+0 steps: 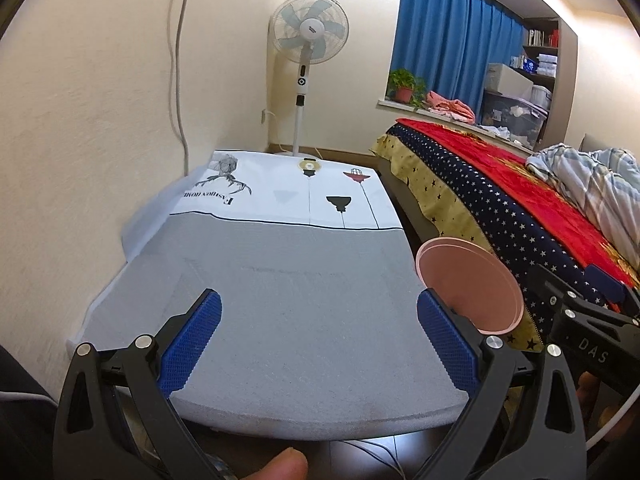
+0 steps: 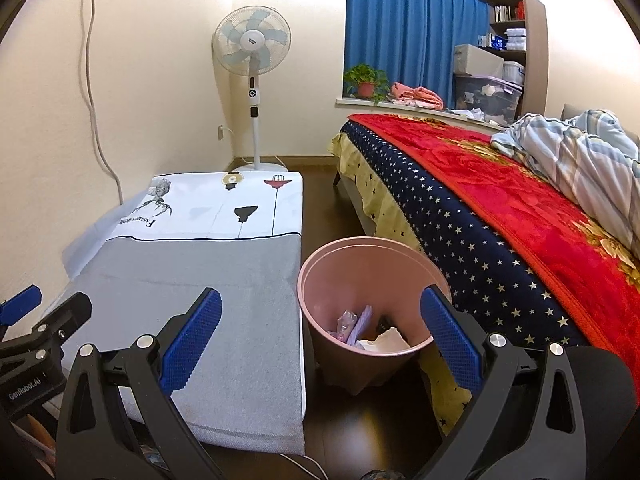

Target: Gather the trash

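Nearest the lens in each view are the black gripper arms with blue ridged pads. The left gripper (image 1: 319,334) hangs over the near end of the table (image 1: 280,320) with its fingers spread wide and nothing between them; a thumb tip (image 1: 280,466) shows at the bottom edge. The right gripper (image 2: 320,334) is likewise spread wide and empty, one pad over the table's right edge, the other over the far rim of the pink bin (image 2: 360,280).

The bin stands on the dark floor (image 2: 316,208) in the gap between table and bed (image 2: 500,208), just beside both. It sits between the right gripper's fingers, below and beyond them, not touched.

Only the right wrist view looks into the bin: the trash (image 2: 372,330) lies at its bottom, a crumpled white piece, a pale purple wrapper and a clear plastic scrap. The left wrist view shows only the bin's rim, behind its right pad, with the other gripper at the far right.

The table wears a cloth, grey at the near end and white with printed figures at the far end. The bed carries a red blanket over a starred navy sheet, with a striped quilt (image 2: 580,148) bunched on top. Blue curtains (image 2: 412,20) hang behind, a standing fan (image 2: 252,44) is in the corner, and a potted plant (image 2: 366,80) is on the sill.
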The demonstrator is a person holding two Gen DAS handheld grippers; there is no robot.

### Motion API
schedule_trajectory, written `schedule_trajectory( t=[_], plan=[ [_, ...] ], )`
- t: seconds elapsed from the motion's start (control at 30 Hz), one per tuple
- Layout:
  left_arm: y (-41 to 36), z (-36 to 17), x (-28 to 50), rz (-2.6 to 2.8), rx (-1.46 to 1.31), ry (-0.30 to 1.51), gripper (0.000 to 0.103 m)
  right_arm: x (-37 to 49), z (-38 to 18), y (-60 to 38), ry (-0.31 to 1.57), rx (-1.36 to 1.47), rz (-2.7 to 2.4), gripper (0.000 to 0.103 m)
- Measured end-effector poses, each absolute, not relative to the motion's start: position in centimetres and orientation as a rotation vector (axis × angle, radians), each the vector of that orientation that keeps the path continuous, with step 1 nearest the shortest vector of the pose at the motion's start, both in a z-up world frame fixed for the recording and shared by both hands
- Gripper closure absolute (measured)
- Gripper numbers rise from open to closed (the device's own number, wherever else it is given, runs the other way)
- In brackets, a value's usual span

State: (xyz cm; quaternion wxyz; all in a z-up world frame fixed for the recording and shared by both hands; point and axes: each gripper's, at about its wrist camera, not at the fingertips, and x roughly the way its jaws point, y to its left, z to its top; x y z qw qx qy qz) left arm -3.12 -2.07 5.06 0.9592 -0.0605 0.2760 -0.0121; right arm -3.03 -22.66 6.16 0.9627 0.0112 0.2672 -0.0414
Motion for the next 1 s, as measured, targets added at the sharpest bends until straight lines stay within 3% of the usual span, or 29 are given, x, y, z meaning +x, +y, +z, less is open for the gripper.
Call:
schedule_trajectory(
  t=[1.0],
  plan=[
    [-2.38, 5.19, -3.35, -0.027, -0.119, 0.547, 0.008, -3.03, 5.98, -22.88, 0.540, 0.019, -0.094, 0.005]
  ],
)
